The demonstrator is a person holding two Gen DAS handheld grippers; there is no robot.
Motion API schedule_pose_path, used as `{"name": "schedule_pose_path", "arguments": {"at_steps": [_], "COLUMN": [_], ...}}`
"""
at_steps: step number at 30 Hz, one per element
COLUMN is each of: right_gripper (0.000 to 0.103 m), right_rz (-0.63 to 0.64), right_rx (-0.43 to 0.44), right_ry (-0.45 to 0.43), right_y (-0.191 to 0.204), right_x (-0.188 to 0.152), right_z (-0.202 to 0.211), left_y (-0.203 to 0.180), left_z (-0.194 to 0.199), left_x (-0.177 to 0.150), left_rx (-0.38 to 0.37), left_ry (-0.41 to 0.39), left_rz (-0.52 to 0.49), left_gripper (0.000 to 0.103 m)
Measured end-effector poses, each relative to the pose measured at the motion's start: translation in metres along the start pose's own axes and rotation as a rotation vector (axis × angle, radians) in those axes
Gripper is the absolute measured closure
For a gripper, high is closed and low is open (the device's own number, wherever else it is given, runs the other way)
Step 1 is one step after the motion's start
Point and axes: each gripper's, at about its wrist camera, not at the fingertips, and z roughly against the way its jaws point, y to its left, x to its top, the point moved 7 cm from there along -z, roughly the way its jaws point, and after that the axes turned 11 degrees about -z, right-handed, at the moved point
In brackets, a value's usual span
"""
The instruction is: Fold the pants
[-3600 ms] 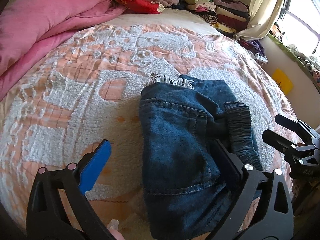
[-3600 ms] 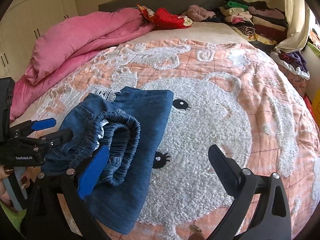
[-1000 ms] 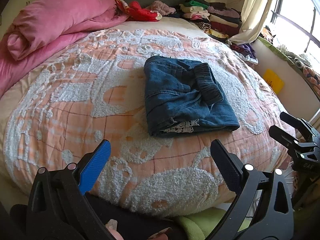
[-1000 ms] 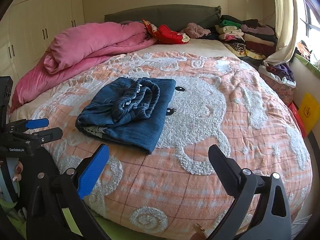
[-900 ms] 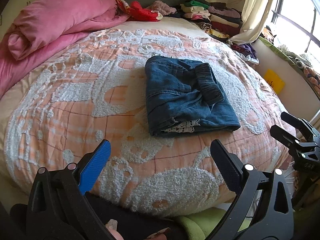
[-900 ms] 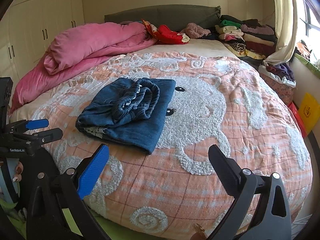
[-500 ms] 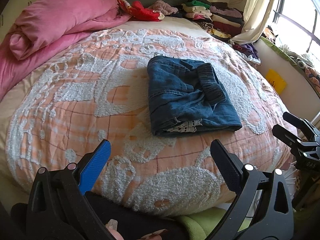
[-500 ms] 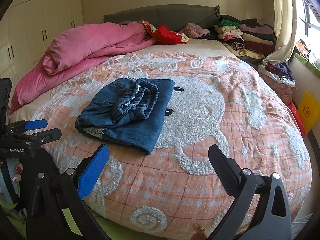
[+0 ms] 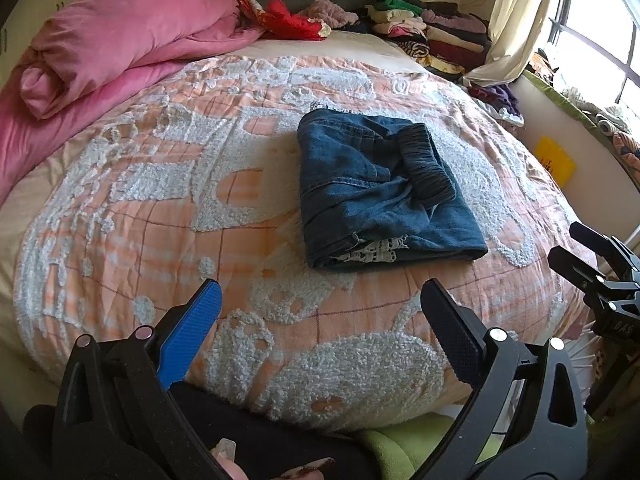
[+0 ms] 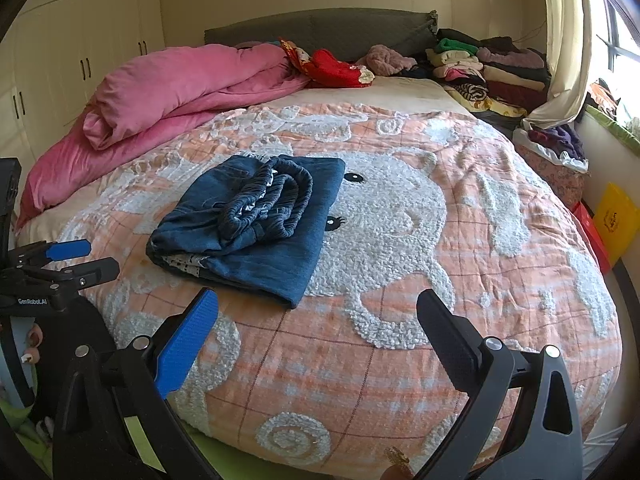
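Observation:
The blue denim pants (image 9: 376, 192) lie folded into a compact stack on the orange and white bedspread (image 9: 160, 200), elastic waistband on top. They also show in the right wrist view (image 10: 256, 224). My left gripper (image 9: 320, 320) is open and empty, held back off the bed's near edge. My right gripper (image 10: 316, 328) is open and empty, also back from the bed. Each gripper shows at the edge of the other's view: the right one (image 9: 588, 256) and the left one (image 10: 76, 260).
A rolled pink duvet (image 10: 180, 92) lies at the bed's far left. Stacks of folded clothes (image 10: 488, 68) sit at the headboard's right. A yellow box (image 10: 614, 216) stands by the wall on the right. White wardrobes (image 10: 80, 48) stand on the left.
Both grippers have let go of the pants and pulled back off the bed. Over the last second they have drifted only slightly; the pants lie still.

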Motion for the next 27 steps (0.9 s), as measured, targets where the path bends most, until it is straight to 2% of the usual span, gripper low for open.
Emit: {"name": "schedule_pose_path", "arguments": {"at_steps": [27], "right_gripper": [0.004], "right_rz": [0.002], "right_rx": [-0.006], "right_ry": [0.001], "right_y": [-0.0024], "right_x": [-0.0006], "right_z": [-0.0013], "left_y": [0.0004], "left_z": [0.0001], "left_x": [-0.0012], "left_rx": [-0.001], "left_ry": [0.012], "left_rz": [0.001], "left_gripper": [0.010]}}
